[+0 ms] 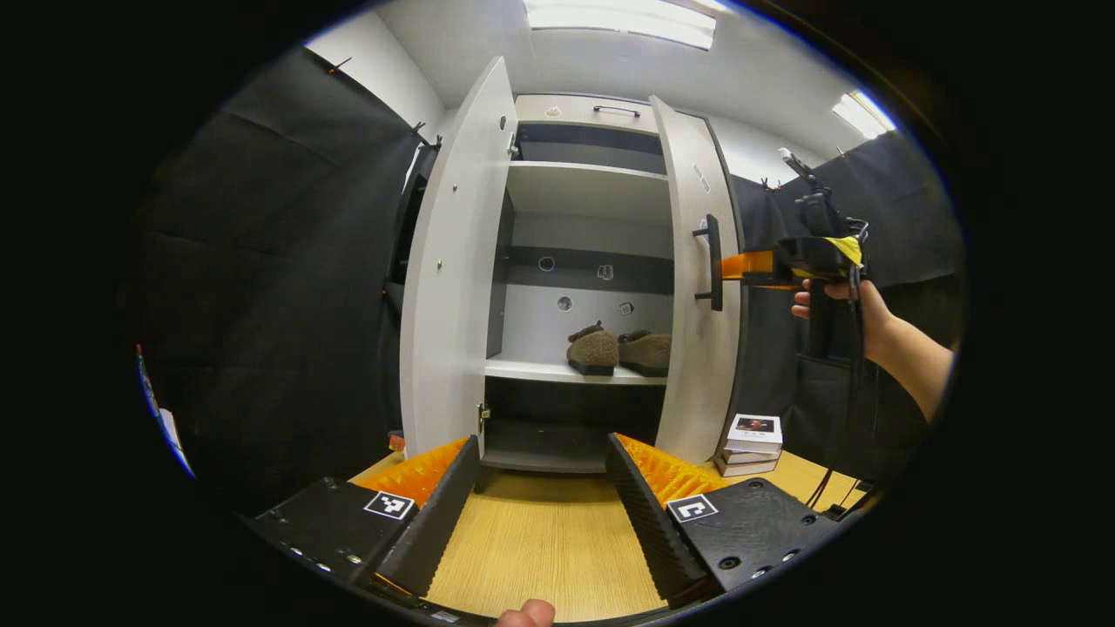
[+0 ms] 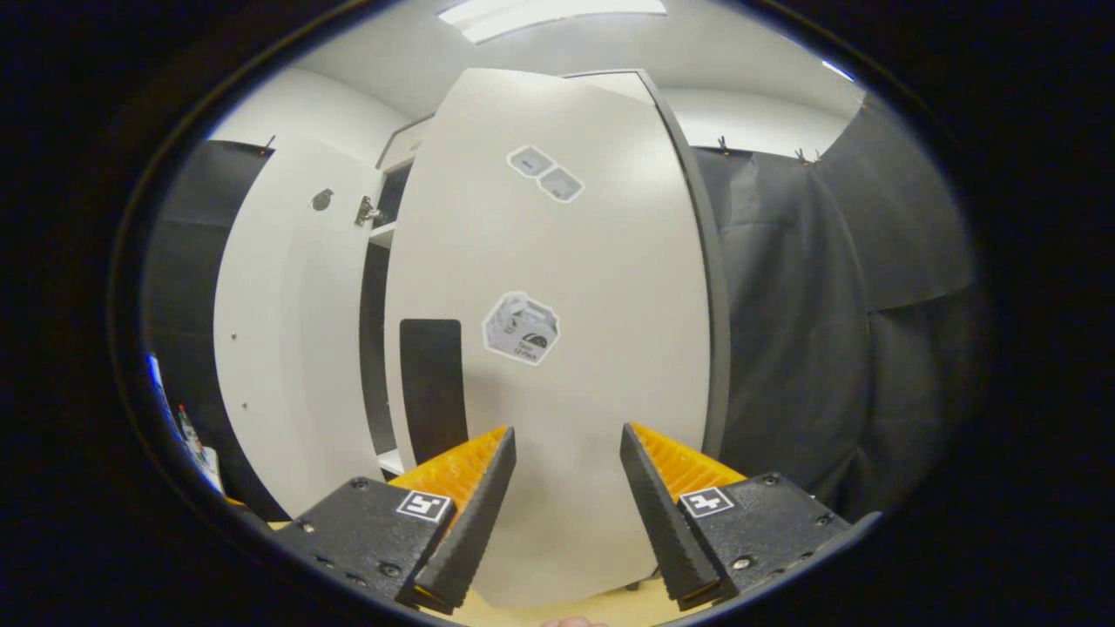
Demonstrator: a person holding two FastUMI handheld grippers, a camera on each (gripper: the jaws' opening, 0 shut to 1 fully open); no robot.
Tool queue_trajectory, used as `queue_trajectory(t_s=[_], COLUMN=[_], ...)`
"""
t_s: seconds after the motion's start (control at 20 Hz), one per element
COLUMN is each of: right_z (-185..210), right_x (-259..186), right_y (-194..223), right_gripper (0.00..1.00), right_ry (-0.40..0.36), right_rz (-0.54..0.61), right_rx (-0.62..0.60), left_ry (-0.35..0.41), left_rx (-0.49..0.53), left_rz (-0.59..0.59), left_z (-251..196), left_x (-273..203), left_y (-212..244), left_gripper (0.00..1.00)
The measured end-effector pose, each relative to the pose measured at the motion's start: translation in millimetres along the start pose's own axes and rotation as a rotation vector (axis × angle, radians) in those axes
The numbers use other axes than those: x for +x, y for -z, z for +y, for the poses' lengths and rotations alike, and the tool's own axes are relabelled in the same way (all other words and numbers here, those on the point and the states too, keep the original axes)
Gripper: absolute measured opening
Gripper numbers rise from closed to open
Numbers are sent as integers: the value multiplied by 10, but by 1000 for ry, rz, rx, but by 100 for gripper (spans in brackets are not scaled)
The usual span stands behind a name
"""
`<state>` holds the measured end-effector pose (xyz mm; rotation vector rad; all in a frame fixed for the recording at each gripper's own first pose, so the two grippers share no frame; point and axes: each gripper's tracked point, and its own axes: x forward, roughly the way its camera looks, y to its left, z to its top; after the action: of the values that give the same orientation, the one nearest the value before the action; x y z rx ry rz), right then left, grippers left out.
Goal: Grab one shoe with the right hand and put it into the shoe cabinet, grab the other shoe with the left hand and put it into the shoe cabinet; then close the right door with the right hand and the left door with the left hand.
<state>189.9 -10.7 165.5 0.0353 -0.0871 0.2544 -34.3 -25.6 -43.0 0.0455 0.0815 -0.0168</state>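
In the left gripper view, the left tongs (image 1: 542,453) are released, their black-and-orange ribbed fingers (image 1: 435,509) spread wide over the pale wood-grain surface (image 1: 544,540) with nothing between them. Ahead stands the tall white shoe cabinet (image 1: 584,187) with both doors swung out: the left door (image 1: 453,270) edge-on to the camera, the right door (image 1: 697,296) with its black bar handle (image 1: 712,261) angled partly inward. A clear gap lies between the door edges. Two brown fuzzy shoes (image 1: 618,350) sit side by side, touching, on the white middle shelf (image 1: 571,372). The right tongs (image 1: 749,266), held by a hand (image 1: 841,300), sit just beside the handle. Three stacked books (image 1: 751,442) rest on the surface right of the cabinet.

In the right gripper view, the right tongs (image 2: 566,475) are likewise released, fingers apart, close before the white right door's (image 2: 601,287) face, which carries three stickers (image 2: 521,328). The left door (image 2: 287,340) stands beyond.
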Motion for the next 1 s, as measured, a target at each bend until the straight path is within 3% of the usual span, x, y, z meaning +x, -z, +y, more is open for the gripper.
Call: queue_trajectory(t_s=[0.05,0.1,0.45,0.75,0.9,1.0], right_z=[-7,-41,-35,46,113,117], right_x=[-4,-25,-855,-1664,-1878,-1974], right_y=[-28,-67,-39,945,1460,1619], right_gripper=[76,82,83,83,84,86], right_ry=[9,23,100,241,253,269], right_rz=[-12,-24,-100,-48,35,31], right_rx=[3,8,-31,-85,-33,-5], left_ry=[-3,-3,-6,17,41,49], left_rx=[-3,-8,-28,-27,-29,-29], left_rz=[1,1,-23,-26,-15,-25], left_z=[9,10,5,-101,-194,-218], left_x=[4,0,13,68,76,80], left_y=[-3,-6,-140,-173,-159,-196], left_gripper=[90,90,90,90,90,90])
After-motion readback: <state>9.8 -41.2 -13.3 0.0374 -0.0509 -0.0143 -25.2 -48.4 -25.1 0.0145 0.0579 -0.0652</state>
